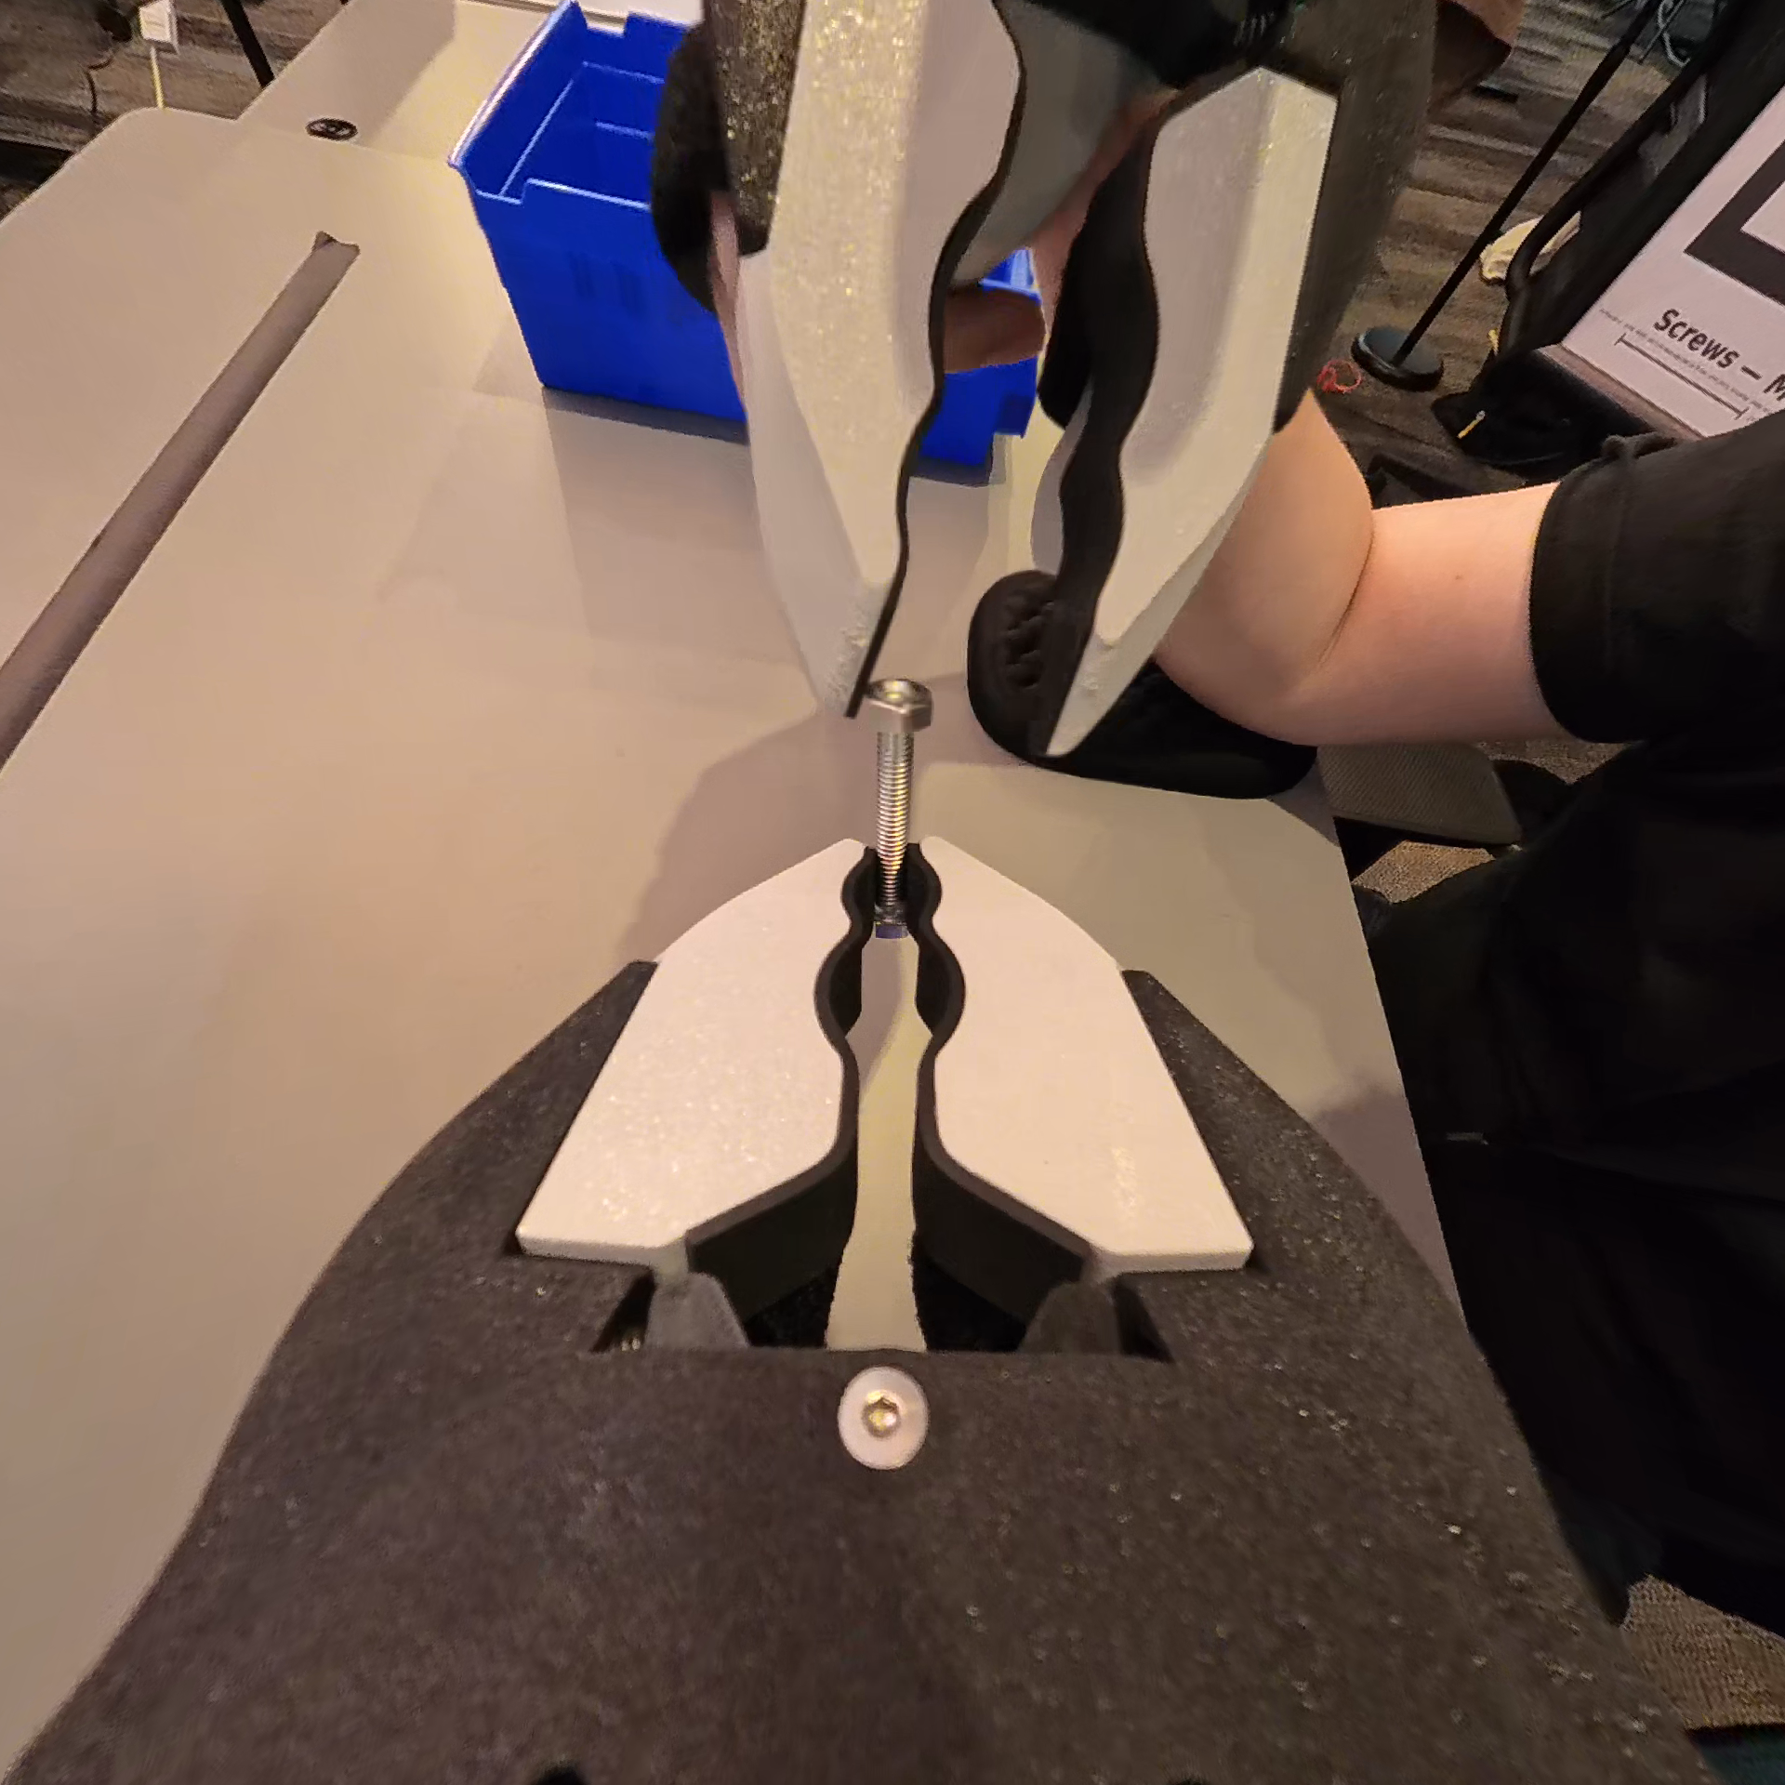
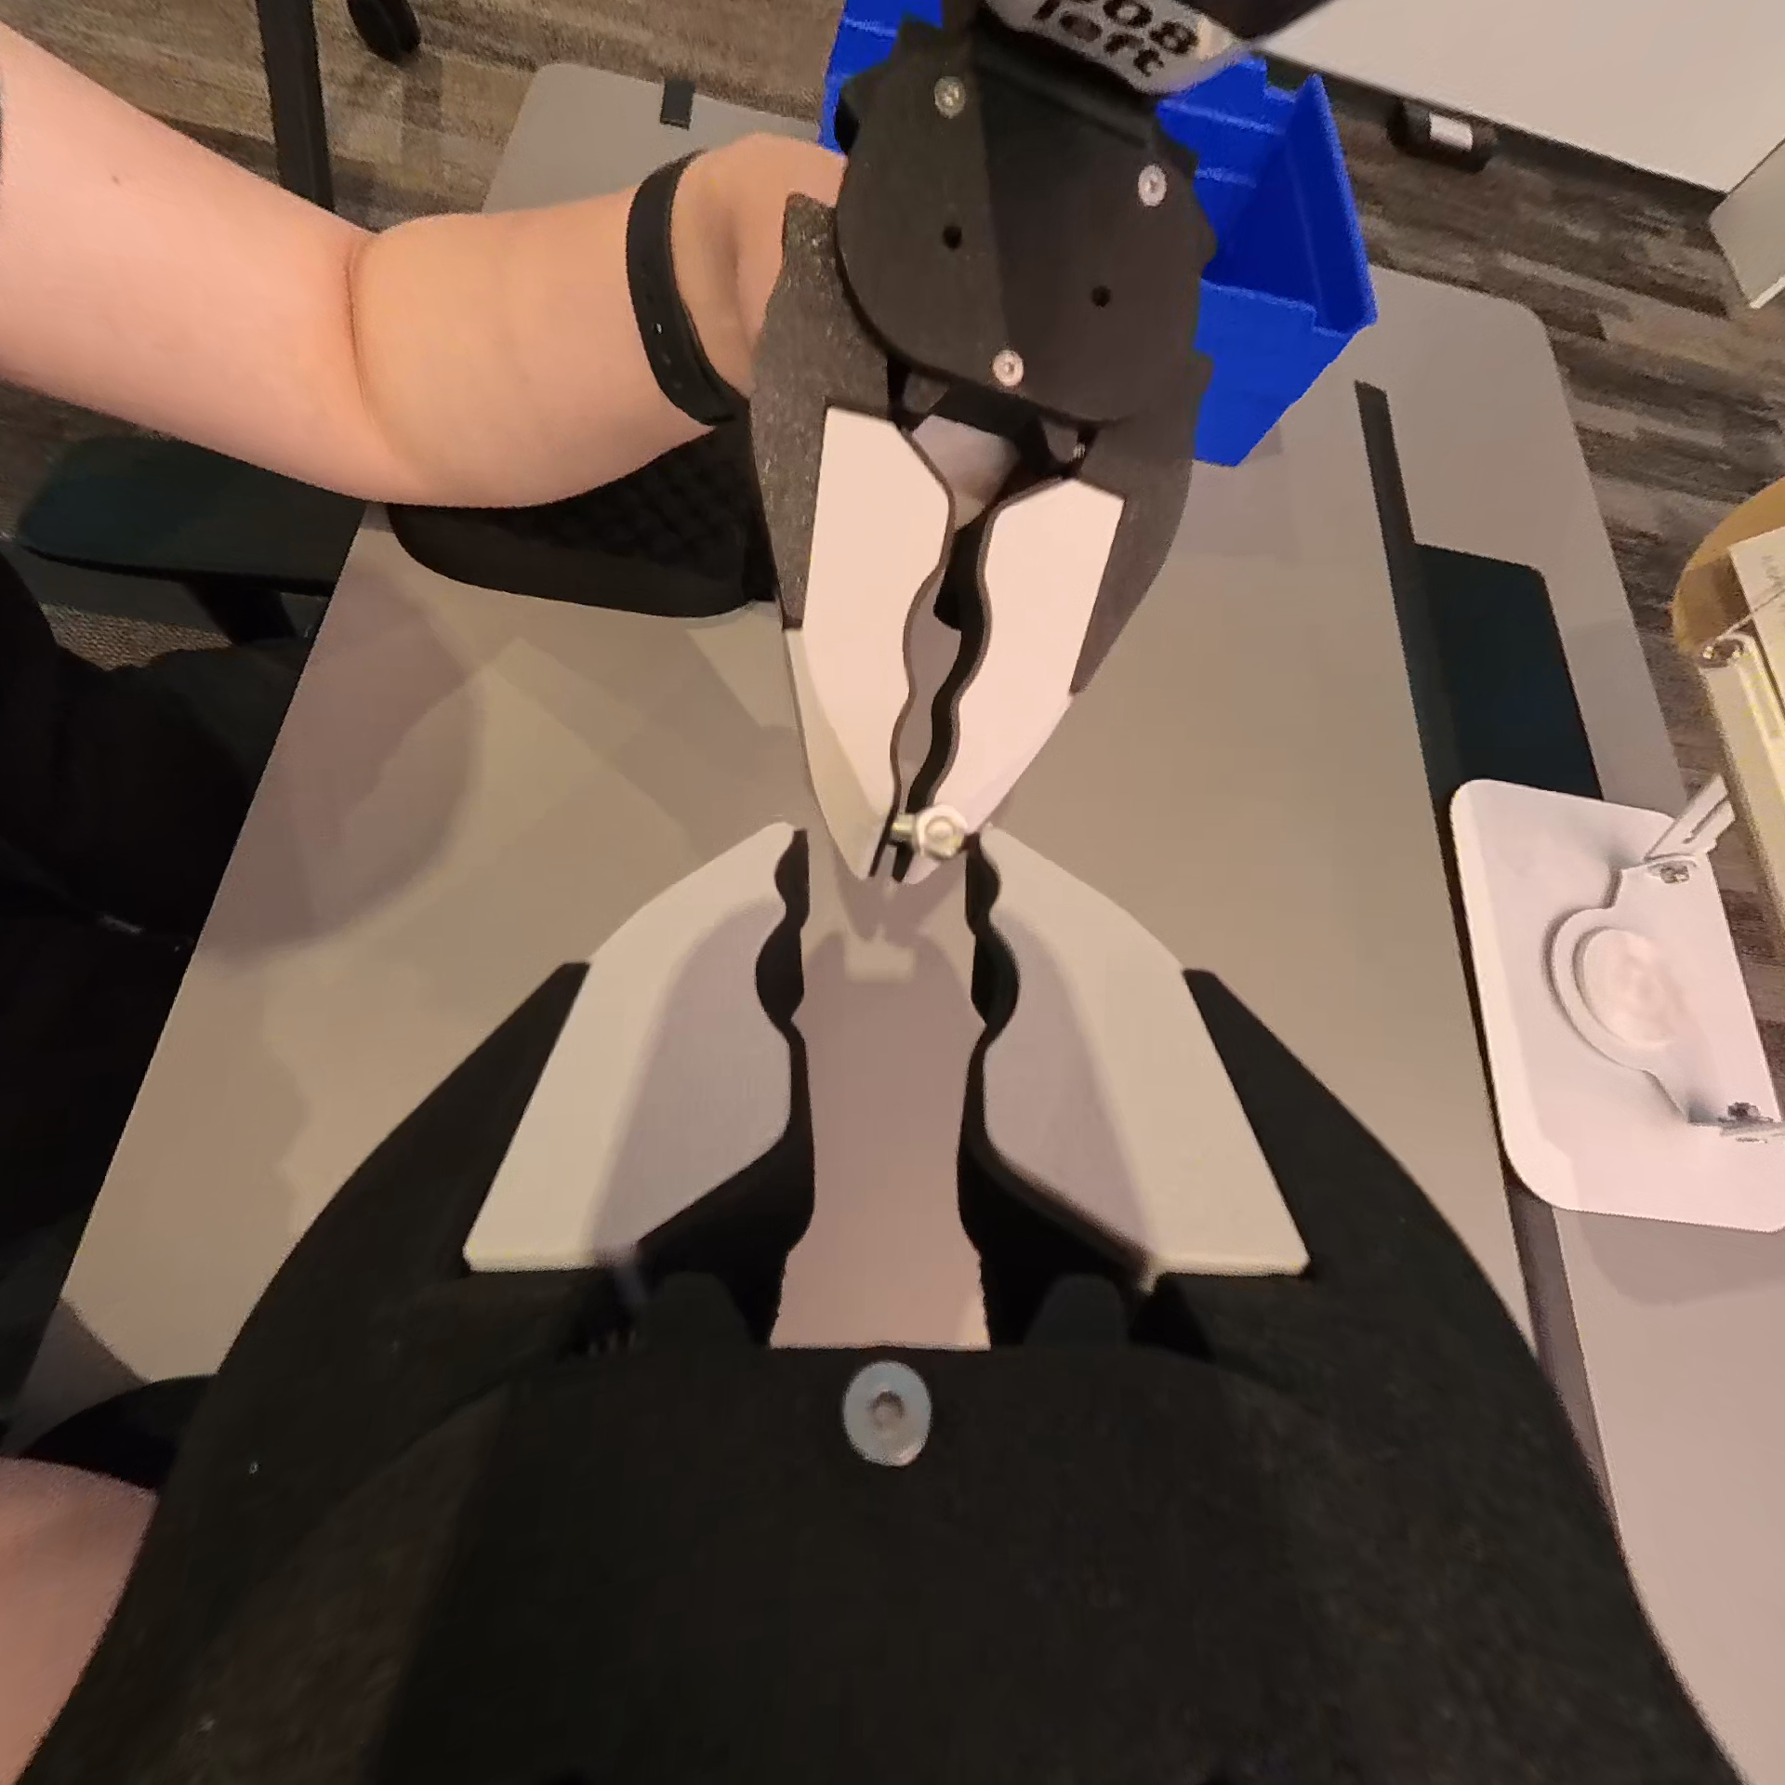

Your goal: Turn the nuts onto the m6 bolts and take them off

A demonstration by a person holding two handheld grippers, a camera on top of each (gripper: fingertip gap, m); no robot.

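Observation:
My left gripper (image 1: pixel 891 855) is shut on the lower end of a silver M6 bolt (image 1: pixel 896 802), which points forward from its fingertips. A silver hex nut (image 1: pixel 899 703) sits on the bolt's far end. My right gripper (image 1: pixel 956 724) comes in from above, open, with the nut between its fingertips; its left finger touches or nearly touches the nut. In the right wrist view my right gripper (image 2: pixel 884 850) is open, and the left gripper (image 2: pixel 893 860) points toward it, holding the bolt with the nut (image 2: pixel 935 833) seen end-on between my right fingertips.
A blue plastic bin (image 1: pixel 599 290) stands on the grey table (image 1: pixel 290 773) behind the grippers, also in the right wrist view (image 2: pixel 1256 338). A white stand base (image 2: pixel 1594 1014) lies at the right. The person's forearms (image 1: pixel 1304 599) (image 2: pixel 386 338) reach in from the sides. The tips of both grippers are at nearly the same place.

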